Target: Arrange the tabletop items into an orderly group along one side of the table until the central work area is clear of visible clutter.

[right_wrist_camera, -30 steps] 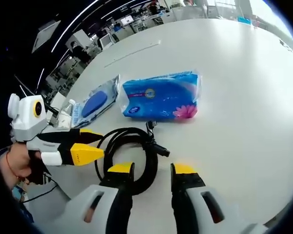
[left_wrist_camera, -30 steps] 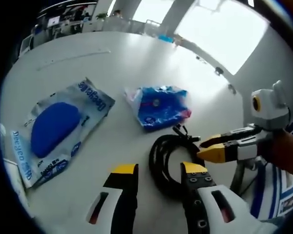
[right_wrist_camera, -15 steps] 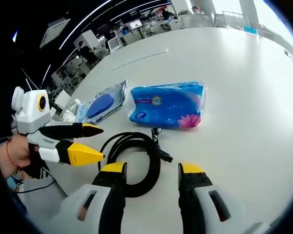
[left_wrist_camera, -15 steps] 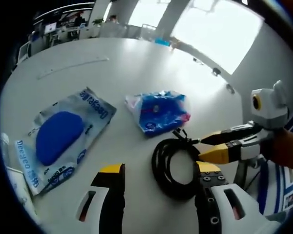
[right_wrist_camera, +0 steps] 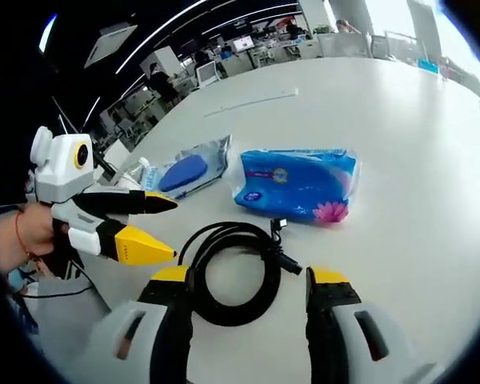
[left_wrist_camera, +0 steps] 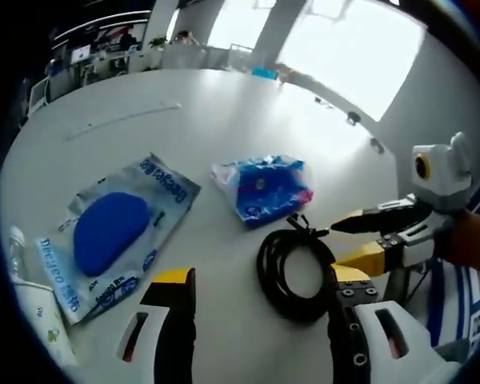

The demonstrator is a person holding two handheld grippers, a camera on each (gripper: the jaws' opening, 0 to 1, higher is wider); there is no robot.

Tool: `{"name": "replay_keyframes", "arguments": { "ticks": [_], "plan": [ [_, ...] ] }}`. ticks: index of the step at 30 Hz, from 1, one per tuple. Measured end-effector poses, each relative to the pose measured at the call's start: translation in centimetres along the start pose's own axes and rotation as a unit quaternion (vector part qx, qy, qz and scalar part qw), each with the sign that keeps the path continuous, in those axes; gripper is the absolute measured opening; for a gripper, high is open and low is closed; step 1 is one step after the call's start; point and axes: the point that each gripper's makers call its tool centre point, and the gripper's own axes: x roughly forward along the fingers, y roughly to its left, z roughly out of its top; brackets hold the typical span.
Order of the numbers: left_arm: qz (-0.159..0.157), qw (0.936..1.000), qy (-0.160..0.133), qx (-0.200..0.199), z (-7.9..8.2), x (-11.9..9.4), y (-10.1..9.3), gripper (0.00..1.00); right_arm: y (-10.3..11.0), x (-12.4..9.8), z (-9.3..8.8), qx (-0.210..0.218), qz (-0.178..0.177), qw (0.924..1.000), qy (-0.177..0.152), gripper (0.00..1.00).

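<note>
In the left gripper view, the left gripper hangs over the white table with its 2 yellow-tipped jaws spread wide and nothing between them; the coiled black cable lies just ahead of the right jaw, touching neither jaw as far as can be seen; just beyond the cable sits the blue tissue pack; to the cable's left, well apart, lies the clear pouch with a blue pad; further left from the cable, at the table edge, lies a small bottle; the right gripper reaches in from the cable's right, jaws parted, tips near the coil.

In the right gripper view, the right gripper is open and empty, its 2 jaws straddling the near side of the cable; the tissue pack lies just past the cable; the pouch sits to the pack's left; the left gripper, held by a hand, points toward the cable from its left, jaws apart.
</note>
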Motion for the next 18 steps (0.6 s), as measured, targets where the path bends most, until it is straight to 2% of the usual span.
{"name": "replay_keyframes", "arguments": {
  "ticks": [7,13,15,18],
  "plan": [
    [0.011,0.9998,-0.012,0.009,0.3,-1.4,0.7,0.67,1.0,-0.6,0.7,-0.028,0.016,0.9994,-0.016,0.57],
    [0.016,0.9997,-0.016,0.010,0.0,-2.4,1.1,0.68,1.4,-1.2,1.3,-0.035,0.026,0.9985,-0.034,0.57],
    [0.018,0.9997,-0.017,0.009,0.0,-2.7,1.3,0.68,1.4,-1.2,1.1,-0.039,0.025,0.9986,-0.026,0.56],
    [0.021,0.9995,-0.021,0.008,0.1,-3.2,1.5,0.69,1.7,-1.4,1.4,-0.041,0.029,0.9982,-0.032,0.56]
  ]
}}
